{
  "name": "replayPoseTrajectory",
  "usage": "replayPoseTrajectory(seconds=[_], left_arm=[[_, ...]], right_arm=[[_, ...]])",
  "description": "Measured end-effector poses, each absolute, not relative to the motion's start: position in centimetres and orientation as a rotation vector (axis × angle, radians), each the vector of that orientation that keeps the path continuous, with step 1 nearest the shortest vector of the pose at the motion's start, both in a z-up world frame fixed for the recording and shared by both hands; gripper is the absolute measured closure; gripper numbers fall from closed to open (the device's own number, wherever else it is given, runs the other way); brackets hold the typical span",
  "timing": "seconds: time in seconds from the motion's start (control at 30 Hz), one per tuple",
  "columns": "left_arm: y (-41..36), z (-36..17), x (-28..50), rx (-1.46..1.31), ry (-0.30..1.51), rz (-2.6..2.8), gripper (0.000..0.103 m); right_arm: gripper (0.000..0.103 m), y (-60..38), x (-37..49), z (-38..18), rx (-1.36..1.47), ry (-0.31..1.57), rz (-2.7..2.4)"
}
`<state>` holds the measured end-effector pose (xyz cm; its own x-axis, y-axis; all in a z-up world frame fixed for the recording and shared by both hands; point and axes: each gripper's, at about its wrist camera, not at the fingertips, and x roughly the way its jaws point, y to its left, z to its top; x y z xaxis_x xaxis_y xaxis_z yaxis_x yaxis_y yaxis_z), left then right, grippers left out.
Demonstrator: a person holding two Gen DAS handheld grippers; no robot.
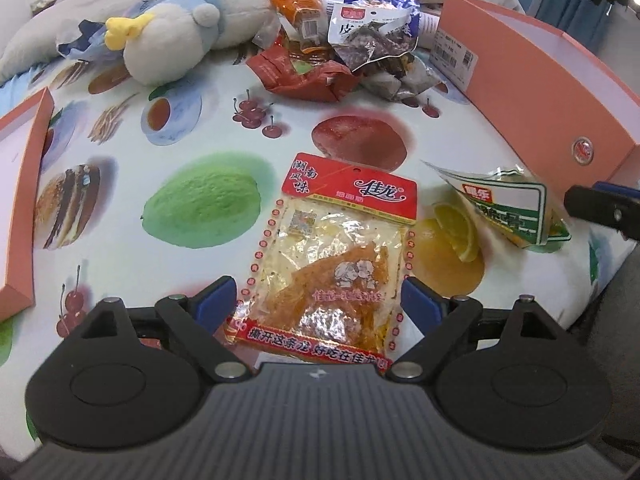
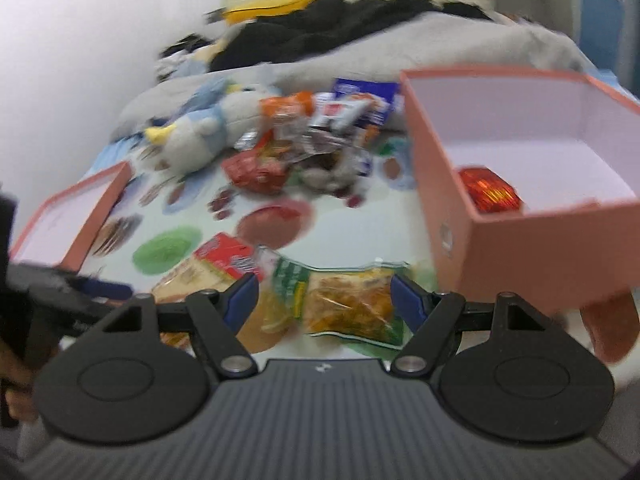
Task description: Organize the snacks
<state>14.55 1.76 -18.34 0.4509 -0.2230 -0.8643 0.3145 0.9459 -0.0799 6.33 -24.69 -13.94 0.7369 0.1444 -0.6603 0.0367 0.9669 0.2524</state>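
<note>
**Left wrist and right wrist views: two packets lined up, most snacks still loose**

Left wrist view shows the left gripper (image 1: 318, 294) spread wide over a red-topped packet (image 1: 332, 256) of orange snack lying flat on the fruit-print cloth (image 1: 120, 168). The blue pads stand on either side of the packet's lower half, but neither presses on it, so nothing is held. Just to its right lies a green-and-white packet (image 1: 508, 208).

Right wrist view, which is blurred, has the right gripper (image 2: 322, 294) open around that green-and-white packet (image 2: 344, 304), with the pads apart from its ends; it holds nothing either.

As for progress, the pink box (image 2: 452, 176) on the right contains only one shiny red sweet (image 2: 490, 190). A shallow pink lid or tray (image 2: 100, 200) on the left looks empty. The heap of mixed packets (image 1: 344, 44) beside the plush toy (image 1: 180, 36) is untouched, so I judge the sorting barely begun: both near packets need gripping and boxing, then the heap.
</note>
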Motion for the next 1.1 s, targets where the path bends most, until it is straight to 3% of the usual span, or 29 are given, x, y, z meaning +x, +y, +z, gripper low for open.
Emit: replayPoseTrajectory(seconds=[0.3,0.7,0.97,1.03,1.1], left_arm=[[1.5,-19.7,14.9,0.141,1.051,-0.338,0.005],[1.1,-20.3,14.4,0.123,1.043,-0.275,0.008],[0.6,-19.9,13.6,0.115,1.040,-0.262,0.023],[0.4,-19.8,13.4,0.108,1.037,-0.257,0.028],[0.2,-19.5,13.1,0.098,1.033,-0.260,0.041]], right_arm=[[0.029,-25.8,7.5,-16.9,0.360,0.798,-0.064],[0.030,-24.7,8.9,-19.1,0.232,0.804,-0.053],[0.054,-23.3,8.7,-18.5,0.179,0.808,0.018],[0.071,-23.0,8.7,-18.3,0.157,0.809,0.027],[0.073,-22.9,8.7,-18.1,0.144,0.811,0.030]])
